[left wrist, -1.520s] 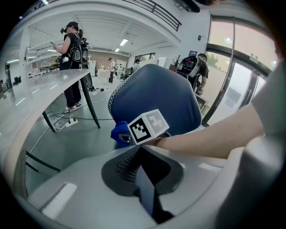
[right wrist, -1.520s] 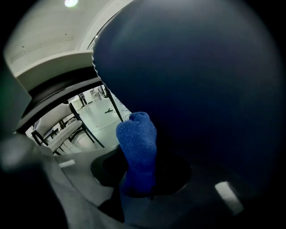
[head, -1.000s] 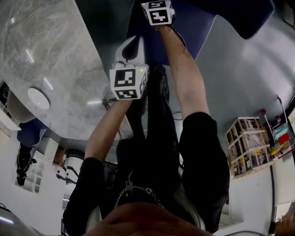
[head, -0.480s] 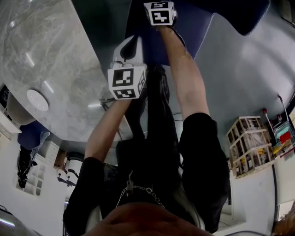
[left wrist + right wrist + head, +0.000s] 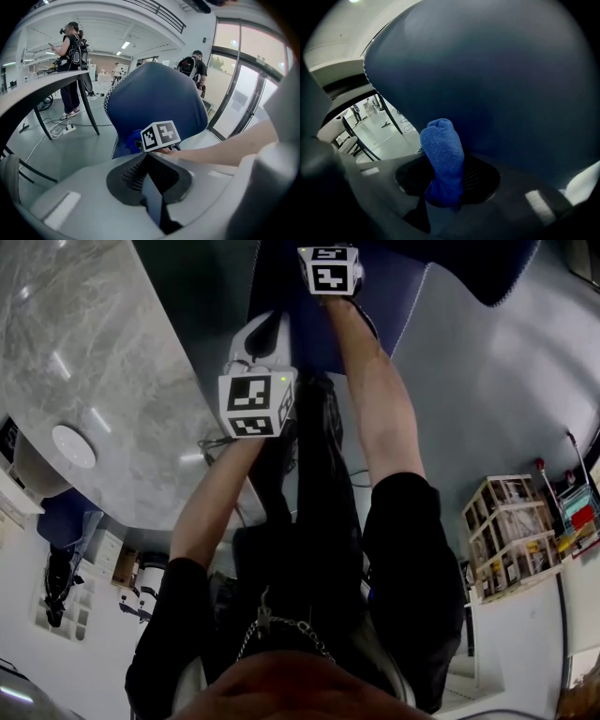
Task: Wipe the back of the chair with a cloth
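**A:** Where is the cloth sitting?

**B:** The right gripper [image 5: 440, 199] is pinching the blue cloth [image 5: 443, 150]. The roll is standing up out of the jaws at lower centre of the right gripper view. The chair back [image 5: 497, 79] is filling the frame just beyond its tip, but I cannot tell whether they are touching.

**A:** And the other one?

**B:** The left gripper [image 5: 157, 211] is hanging further off, its jaws pressed together on nothing. The right one is lying nearer, so it is probably doing the wiping.
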Motion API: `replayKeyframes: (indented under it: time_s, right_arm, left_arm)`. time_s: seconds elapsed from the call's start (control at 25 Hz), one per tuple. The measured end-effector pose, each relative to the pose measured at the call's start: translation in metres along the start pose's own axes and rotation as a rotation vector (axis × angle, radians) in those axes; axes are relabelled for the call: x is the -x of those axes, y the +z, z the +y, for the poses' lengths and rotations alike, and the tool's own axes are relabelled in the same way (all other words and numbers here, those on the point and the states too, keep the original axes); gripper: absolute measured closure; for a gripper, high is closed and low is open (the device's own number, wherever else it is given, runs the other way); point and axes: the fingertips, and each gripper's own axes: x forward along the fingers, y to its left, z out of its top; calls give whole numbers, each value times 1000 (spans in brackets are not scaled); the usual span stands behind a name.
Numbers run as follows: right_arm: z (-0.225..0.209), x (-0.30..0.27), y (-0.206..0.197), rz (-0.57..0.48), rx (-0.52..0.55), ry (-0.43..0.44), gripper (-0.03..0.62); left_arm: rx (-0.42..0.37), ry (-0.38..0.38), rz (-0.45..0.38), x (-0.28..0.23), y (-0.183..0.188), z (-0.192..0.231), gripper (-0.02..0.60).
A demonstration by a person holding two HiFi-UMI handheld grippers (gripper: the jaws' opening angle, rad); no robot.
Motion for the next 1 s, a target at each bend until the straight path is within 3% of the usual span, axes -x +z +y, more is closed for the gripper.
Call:
replayKeyframes:
  time_s: [1.0]
  right_arm:
    - [-103, 52, -43, -10, -117, -149, 442]
  left_arm:
    - [-79, -113, 59, -21, -25, -68, 571]
